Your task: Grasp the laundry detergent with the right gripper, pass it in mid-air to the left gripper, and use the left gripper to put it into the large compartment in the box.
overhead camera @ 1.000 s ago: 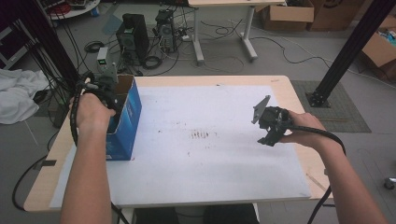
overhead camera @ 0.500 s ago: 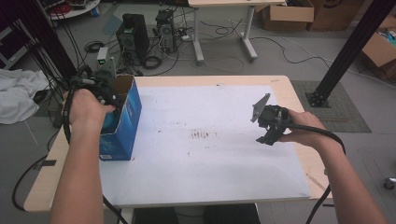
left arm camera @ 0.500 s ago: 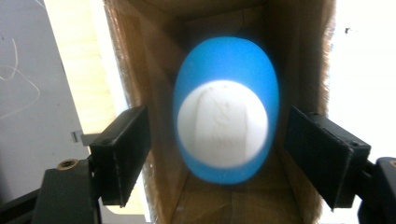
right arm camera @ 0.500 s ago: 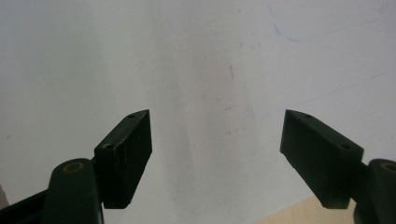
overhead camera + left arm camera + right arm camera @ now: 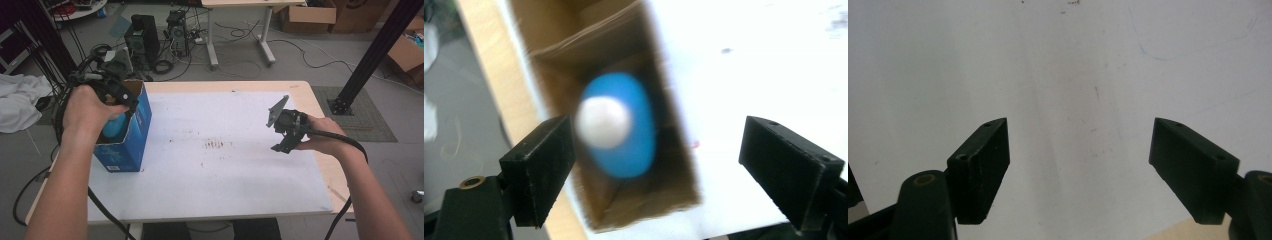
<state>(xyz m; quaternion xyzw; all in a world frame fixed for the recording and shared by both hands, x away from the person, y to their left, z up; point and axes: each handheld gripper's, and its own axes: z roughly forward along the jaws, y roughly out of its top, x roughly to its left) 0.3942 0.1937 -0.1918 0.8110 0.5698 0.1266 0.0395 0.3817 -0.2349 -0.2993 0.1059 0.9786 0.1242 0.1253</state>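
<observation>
Your table (image 5: 165, 86) carries a white sheet (image 5: 220, 175) that covers nearly all of its top, leaving bare wood along the left, right and far edges. The sheet has a cluster of small reddish-brown marks (image 5: 216, 144) near its middle and a few scattered specks around them.

At the left edge of the sheet stands the blue carton (image 5: 129, 145), upright, its top flaps open so that the brown inside shows. Your left hand (image 5: 87, 112) is over that open top, and the left gripper (image 5: 119, 95) you hold there points down into the carton. In the left gripper view (image 5: 651, 165) its two black jaws are spread wide apart with nothing between them, one on each side of the carton's mouth (image 5: 609, 115).

Inside the carton sits the blue bottle with a white cap (image 5: 616, 125), blurred, its cap towards the camera. It lies low in the box, apart from both jaws. From the high view a patch of the same blue (image 5: 114, 125) shows just below your left hand.

Your right hand (image 5: 325, 142) is well to the right, near the right edge of the sheet, holding the right gripper (image 5: 286, 131) above the surface, well apart from the carton. In the right gripper view (image 5: 1080, 160) its jaws also stand wide apart, empty, over plain white sheet with faint marks.
</observation>
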